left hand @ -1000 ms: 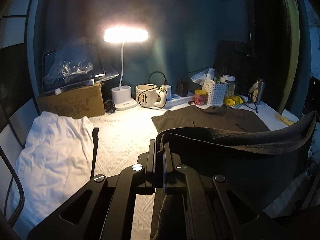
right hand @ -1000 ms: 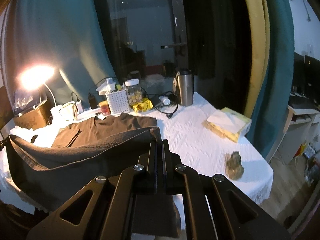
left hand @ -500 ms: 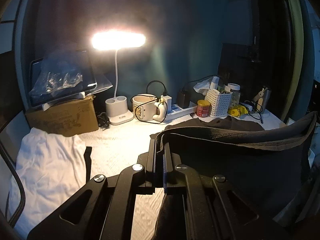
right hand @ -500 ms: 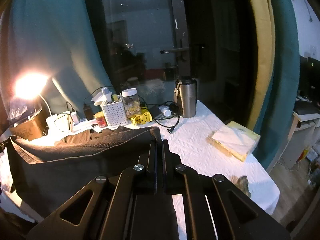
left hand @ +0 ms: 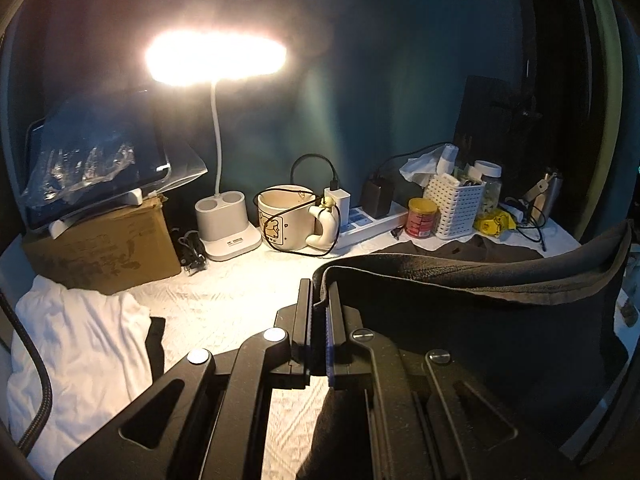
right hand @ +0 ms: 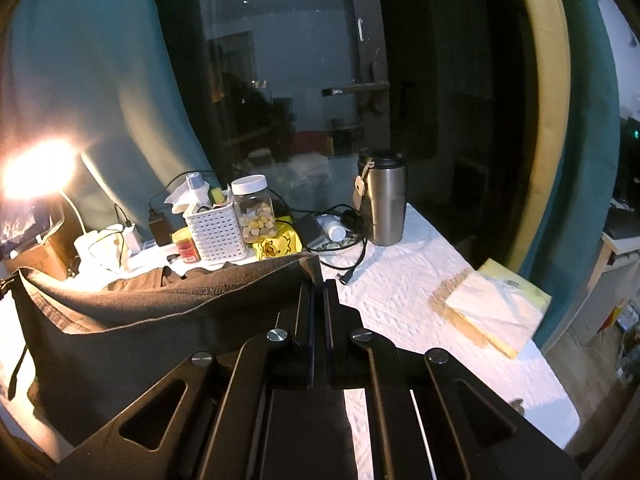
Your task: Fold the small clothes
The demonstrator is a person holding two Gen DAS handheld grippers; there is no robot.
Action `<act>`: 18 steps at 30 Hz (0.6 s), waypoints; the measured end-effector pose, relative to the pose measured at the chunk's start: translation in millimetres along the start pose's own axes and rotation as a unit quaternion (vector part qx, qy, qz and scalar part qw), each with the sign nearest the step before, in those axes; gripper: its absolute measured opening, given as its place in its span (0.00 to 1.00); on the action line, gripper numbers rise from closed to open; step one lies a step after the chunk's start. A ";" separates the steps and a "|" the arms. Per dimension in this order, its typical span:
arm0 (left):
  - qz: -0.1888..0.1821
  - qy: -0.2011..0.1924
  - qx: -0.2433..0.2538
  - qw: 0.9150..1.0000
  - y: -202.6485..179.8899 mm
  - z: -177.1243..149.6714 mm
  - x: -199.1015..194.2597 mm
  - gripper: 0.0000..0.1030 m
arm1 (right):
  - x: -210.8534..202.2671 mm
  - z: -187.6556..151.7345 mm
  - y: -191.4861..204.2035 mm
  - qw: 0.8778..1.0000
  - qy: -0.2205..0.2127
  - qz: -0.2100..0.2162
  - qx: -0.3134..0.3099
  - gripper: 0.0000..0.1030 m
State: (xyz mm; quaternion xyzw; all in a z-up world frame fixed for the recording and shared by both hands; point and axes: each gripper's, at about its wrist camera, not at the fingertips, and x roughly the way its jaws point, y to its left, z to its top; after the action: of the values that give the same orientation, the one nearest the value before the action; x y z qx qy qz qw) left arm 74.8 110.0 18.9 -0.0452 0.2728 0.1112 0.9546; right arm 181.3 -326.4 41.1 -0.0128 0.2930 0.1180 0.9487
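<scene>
A dark brown garment hangs stretched between my two grippers above the white tablecloth. My left gripper is shut on its left corner, and the hem runs off to the right edge of that view. In the right wrist view my right gripper is shut on the other corner of the garment, whose hem sags leftward. The far part of the cloth still lies on the table in front of the white basket. A crumpled white garment lies at the left on the table.
Along the back stand a lit desk lamp, a cardboard box with a tablet, a cream mug, a power strip, a red tin, a white basket, a jar and a steel tumbler. A tissue pack lies right.
Both grippers have carried the garment's lifted edge toward the back of the table; lamp, mug and basket loom larger, and less of the cloth lying flat shows beyond the hem.
</scene>
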 end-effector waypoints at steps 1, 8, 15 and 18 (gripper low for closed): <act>0.000 0.001 0.002 1.000 0.5 1.4 4.5 0.04 | 4.9 1.5 0.1 1.000 0.001 0.000 0.001 0.05; -0.002 0.011 0.003 1.000 5.2 11.2 39.6 0.04 | 39.1 11.2 -2.4 1.000 0.002 0.003 0.006 0.05; 0.000 0.013 0.009 1.000 4.1 22.9 71.7 0.04 | 81.9 21.7 -5.8 1.000 0.011 0.001 0.006 0.05; 0.004 0.017 0.013 1.000 4.4 28.8 88.8 0.04 | 100.1 25.7 -5.6 1.000 0.012 0.003 0.003 0.05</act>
State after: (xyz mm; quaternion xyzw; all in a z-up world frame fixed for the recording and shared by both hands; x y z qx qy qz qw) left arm 161.8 135.1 -4.0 -0.0334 0.2902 0.1104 0.9500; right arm 276.9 -307.7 6.2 -0.0106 0.3047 0.1195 0.9448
